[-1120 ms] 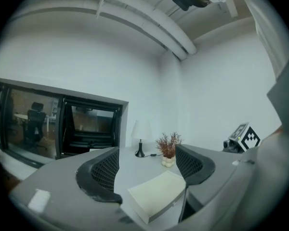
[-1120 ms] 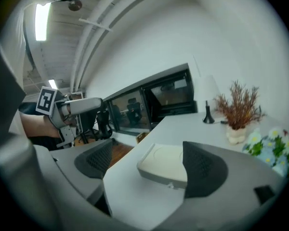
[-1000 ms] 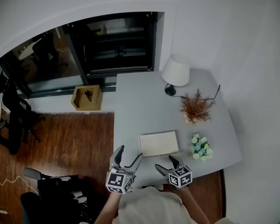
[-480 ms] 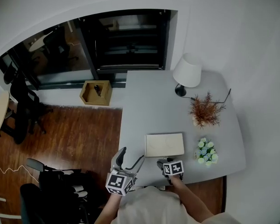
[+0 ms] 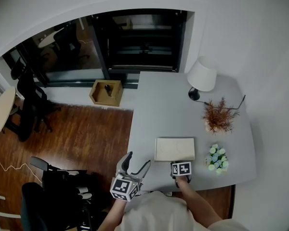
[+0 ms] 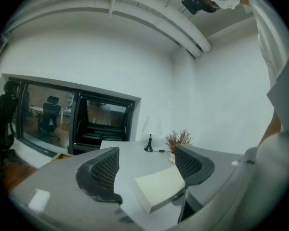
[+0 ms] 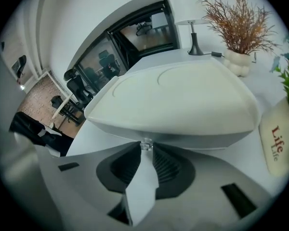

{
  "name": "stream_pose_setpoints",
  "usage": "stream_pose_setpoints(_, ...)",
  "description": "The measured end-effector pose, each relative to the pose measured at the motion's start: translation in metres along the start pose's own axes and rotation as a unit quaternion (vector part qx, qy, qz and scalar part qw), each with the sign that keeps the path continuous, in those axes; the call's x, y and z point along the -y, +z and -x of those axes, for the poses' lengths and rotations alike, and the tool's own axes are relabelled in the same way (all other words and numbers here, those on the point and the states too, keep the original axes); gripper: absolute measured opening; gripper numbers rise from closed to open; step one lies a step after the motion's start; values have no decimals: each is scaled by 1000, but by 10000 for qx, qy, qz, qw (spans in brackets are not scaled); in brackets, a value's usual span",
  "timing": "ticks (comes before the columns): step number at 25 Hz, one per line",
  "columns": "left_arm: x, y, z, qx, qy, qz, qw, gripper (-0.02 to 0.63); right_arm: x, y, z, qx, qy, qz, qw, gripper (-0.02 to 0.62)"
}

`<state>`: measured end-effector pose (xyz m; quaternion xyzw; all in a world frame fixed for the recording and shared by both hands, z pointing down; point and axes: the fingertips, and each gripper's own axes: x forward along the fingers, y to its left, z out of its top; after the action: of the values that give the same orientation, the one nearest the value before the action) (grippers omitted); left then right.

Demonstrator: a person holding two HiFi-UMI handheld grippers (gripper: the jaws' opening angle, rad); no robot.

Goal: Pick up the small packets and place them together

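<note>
A thin white packet [image 7: 140,184] stands edge-on between the pads of my right gripper [image 7: 145,150], whose jaws are closing and press on it. This happens right at the near edge of a flat white box [image 7: 178,100]. A second small packet [image 7: 278,142] with red "Life" print lies to the right of the box. In the head view the right gripper [image 5: 181,168] points down at the box's [image 5: 175,148] near edge, and its marker cube hides the packet. My left gripper [image 6: 147,174] is open and empty, held off the grey table's [image 5: 156,109] front left corner.
A white lamp [image 5: 202,76] stands at the table's far right, with a dried plant in a pot [image 5: 217,117] and a small bunch of flowers [image 5: 216,158] along the right side. A wooden box [image 5: 106,92] sits on the floor to the left.
The right gripper has moved forward to the white box's near edge, tipped downward, and its jaws have come together. The left gripper has stayed put and open.
</note>
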<state>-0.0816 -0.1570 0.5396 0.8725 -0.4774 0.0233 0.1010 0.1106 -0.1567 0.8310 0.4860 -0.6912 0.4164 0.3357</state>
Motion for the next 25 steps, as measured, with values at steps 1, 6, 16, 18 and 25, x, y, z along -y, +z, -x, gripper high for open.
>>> stream_pose_setpoints(1,1,0,0,5,-4,7,10000,345,-1,0,1,-4,20,41,10000,72)
stream_pose_setpoints(6,7,-1,-5,7,-77,2,10000,345,-9,-26,10,-296,243,149,9992,71)
stream_pose_setpoints(16,28,-9,-14,-57,-300,64,9995,345,-29,-116,41,-1313,942,167,9867,71)
stream_pose_setpoints(18,33,-11,-15,-87,-346,62,9993,345,-30,-117,42,-1279,1023,155,9864,71)
stream_pose_setpoints(25,38,-14,-17,-93,-326,90,9994,345,-29,-120,41,-1237,974,299,9871,120)
